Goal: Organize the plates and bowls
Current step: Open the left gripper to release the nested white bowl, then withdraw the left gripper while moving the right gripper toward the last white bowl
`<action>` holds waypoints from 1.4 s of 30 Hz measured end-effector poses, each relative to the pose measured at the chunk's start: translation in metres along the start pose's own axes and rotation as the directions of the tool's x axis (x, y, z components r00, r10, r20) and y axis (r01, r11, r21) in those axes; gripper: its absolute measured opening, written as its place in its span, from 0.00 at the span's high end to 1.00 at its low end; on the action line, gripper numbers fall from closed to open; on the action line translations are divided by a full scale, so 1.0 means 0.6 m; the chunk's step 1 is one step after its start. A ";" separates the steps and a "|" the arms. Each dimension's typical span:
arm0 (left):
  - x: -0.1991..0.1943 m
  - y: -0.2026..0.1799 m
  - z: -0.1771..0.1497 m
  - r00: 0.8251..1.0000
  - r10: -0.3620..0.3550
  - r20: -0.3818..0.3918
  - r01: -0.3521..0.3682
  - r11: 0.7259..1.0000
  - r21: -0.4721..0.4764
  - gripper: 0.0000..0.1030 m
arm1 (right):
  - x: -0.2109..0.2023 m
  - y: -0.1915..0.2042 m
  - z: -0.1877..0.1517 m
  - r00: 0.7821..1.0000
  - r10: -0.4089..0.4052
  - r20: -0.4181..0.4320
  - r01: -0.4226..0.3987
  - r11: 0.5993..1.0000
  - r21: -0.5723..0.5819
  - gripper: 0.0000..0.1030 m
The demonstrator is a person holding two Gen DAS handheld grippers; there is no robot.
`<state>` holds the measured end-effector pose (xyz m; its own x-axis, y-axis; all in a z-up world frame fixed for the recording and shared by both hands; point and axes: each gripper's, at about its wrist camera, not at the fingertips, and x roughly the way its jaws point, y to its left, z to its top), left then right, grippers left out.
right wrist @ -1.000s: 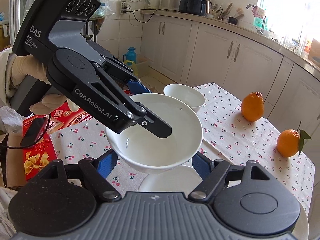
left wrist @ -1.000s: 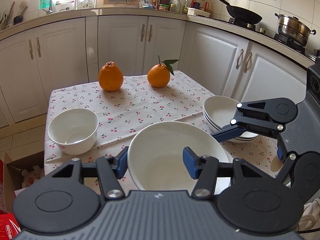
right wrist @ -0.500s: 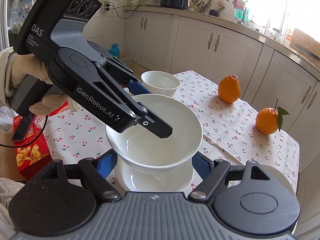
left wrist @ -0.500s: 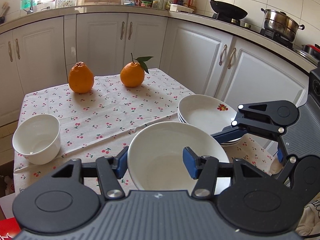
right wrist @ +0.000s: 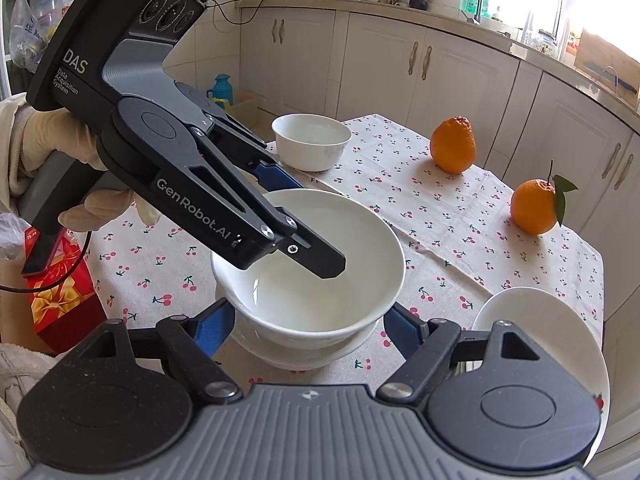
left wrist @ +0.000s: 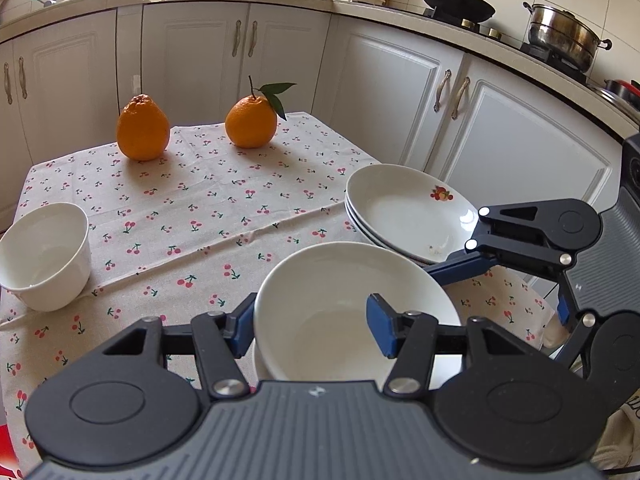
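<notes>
A white-cupboarded kitchen surrounds a small table under a cherry-print tablecloth. The left gripper is clenched on the rim of a wide white ceramic bowl, one finger inside the bowl and one outside its wall. In the right wrist view that bowl sits just over a second white bowl beneath it; whether the two already touch cannot be told. The right gripper stands half-spread with its blue pads either side of this pair, pressing on neither as far as can be seen.

The step in hand looks like nesting the held bowl into the lower one. Next it should be lowered until it seats level, then the left jaws loosened and drawn clear of the rim without tipping it.

Outward, a stack of shallow white plates with a red fruit motif lies just beside, near the table's edge. A small deep white bowl stands apart, still to be gathered. Two oranges, a knobbly orange and a leafy orange, lie at the far end, well out of the way.
</notes>
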<state>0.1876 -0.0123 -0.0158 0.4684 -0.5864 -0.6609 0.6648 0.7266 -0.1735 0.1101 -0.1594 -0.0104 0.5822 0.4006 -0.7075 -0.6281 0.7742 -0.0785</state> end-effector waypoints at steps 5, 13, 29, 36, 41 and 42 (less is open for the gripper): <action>0.005 0.001 -0.004 1.000 -0.006 -0.009 0.006 1.000 -0.006 0.46 | 0.005 0.000 -0.006 1.000 0.002 -0.011 -0.002 1.000 0.001 0.18; 0.007 0.002 -0.006 1.000 -0.003 -0.011 0.003 1.000 -0.005 0.46 | 0.010 0.000 -0.007 1.000 0.004 -0.017 -0.004 1.000 0.002 0.18; -0.008 0.002 -0.006 0.999 0.035 0.024 -0.036 0.999 0.017 0.25 | -0.002 0.006 -0.003 0.999 0.013 0.038 -0.013 1.000 -0.022 0.04; -0.035 0.013 -0.011 0.995 0.086 0.054 -0.087 0.996 0.014 0.14 | -0.010 0.014 0.002 0.997 0.045 0.065 -0.044 0.999 -0.026 0.04; -0.050 0.028 -0.024 0.992 0.115 0.051 -0.115 0.993 -0.004 0.13 | -0.004 0.023 -0.001 0.997 0.046 0.058 -0.044 0.999 -0.031 0.03; -0.052 0.032 -0.026 0.991 0.121 0.050 -0.120 0.993 -0.009 0.13 | -0.004 0.023 -0.001 0.997 0.049 0.058 -0.048 0.998 -0.029 0.03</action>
<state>0.1765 0.0255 -0.0102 0.5737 -0.5116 -0.6396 0.5985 0.7950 -0.0991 0.1000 -0.1500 -0.0100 0.5795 0.4660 -0.6686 -0.6697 0.7398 -0.0648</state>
